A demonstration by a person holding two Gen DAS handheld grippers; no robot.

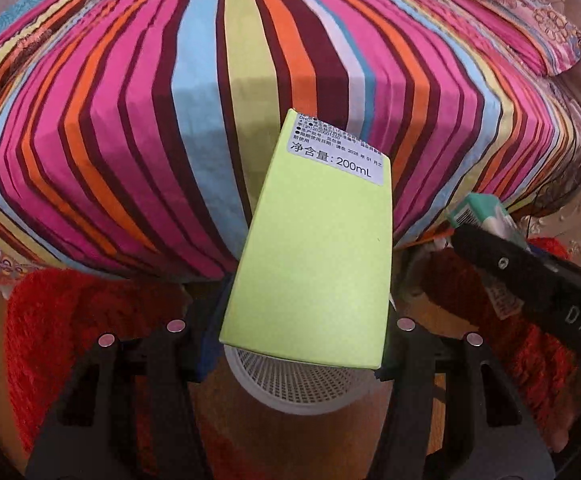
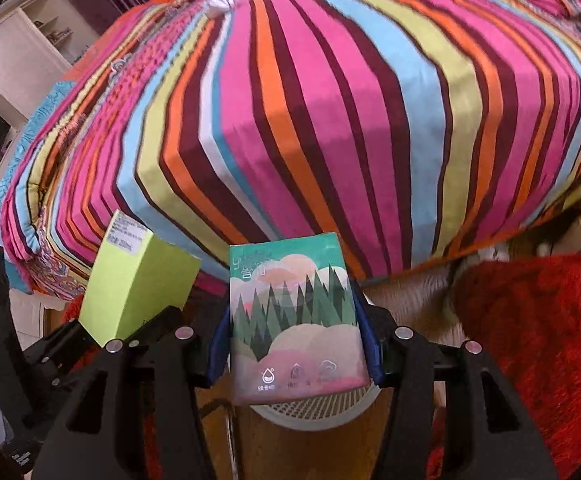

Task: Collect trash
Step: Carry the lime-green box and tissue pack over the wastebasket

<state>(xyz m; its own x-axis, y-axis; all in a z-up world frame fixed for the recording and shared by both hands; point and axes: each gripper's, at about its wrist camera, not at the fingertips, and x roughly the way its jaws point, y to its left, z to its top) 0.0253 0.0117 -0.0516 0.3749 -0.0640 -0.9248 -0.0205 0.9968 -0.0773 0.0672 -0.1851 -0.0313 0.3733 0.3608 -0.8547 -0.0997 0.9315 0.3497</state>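
The left gripper [image 1: 304, 344] was clamped on a lime-green box [image 1: 314, 248], and the right gripper [image 2: 294, 356] was clamped on a tissue pack with a forest print [image 2: 294, 320]. Both items hung just above a white mesh wastebasket [image 1: 294, 386] standing on the wooden floor [image 1: 230, 432]. Behind them was a bed with a striped cover [image 1: 170, 120], and red fluffy rugs [image 2: 530, 340] lay at both sides

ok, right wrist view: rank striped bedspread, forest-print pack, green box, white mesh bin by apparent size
1. striped bedspread
2. forest-print pack, nearest the camera, so inflated
3. green box
4. white mesh bin, mostly hidden behind the pack, true size unclear
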